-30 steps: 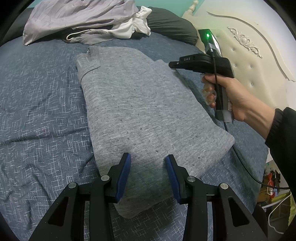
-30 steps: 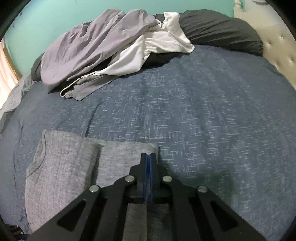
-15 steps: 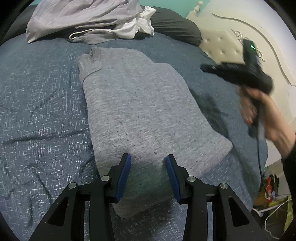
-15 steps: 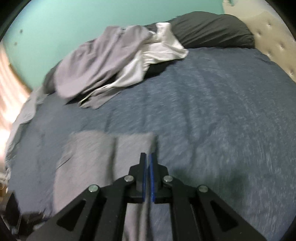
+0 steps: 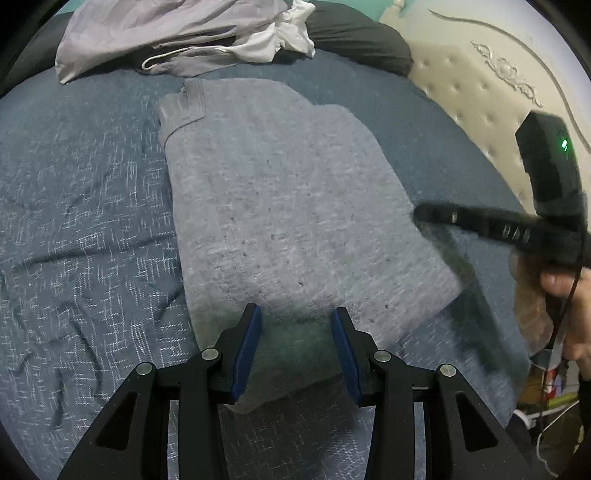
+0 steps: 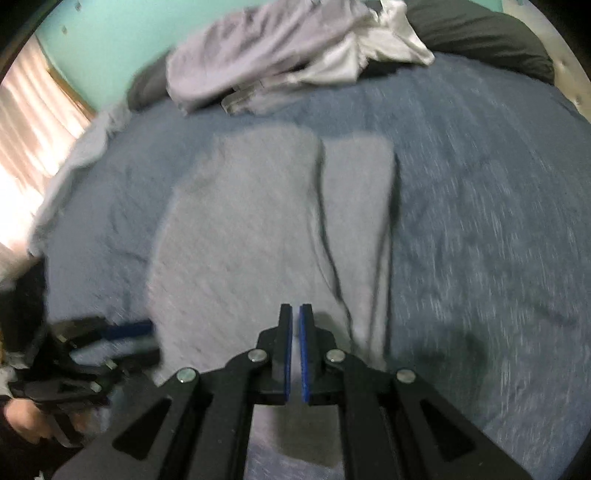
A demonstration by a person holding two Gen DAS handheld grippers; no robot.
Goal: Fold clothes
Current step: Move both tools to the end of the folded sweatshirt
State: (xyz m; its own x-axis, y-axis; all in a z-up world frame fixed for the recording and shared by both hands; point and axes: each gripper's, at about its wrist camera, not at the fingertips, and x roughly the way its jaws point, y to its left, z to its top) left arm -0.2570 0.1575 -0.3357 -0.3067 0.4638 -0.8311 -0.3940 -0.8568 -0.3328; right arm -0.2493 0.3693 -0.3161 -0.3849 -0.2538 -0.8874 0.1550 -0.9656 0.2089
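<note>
Beyond folded grey garment [image 5: 295, 206], clothes heap [image 5: 184, 33].

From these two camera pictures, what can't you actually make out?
- Right wrist view: motion blur smears the grey garment and the clothes pile.
- Left wrist view: the right gripper is blurred, so its jaw state is unreadable there.
- Left wrist view: the left gripper covers the garment's near edge.

Your left wrist camera looks from the near end of the shirt [image 5: 295, 206] toward the pile [image 5: 184, 33]. Your right wrist camera looks from above its right part. Both views share shirt, pile, bed [image 6: 498, 221].
</note>
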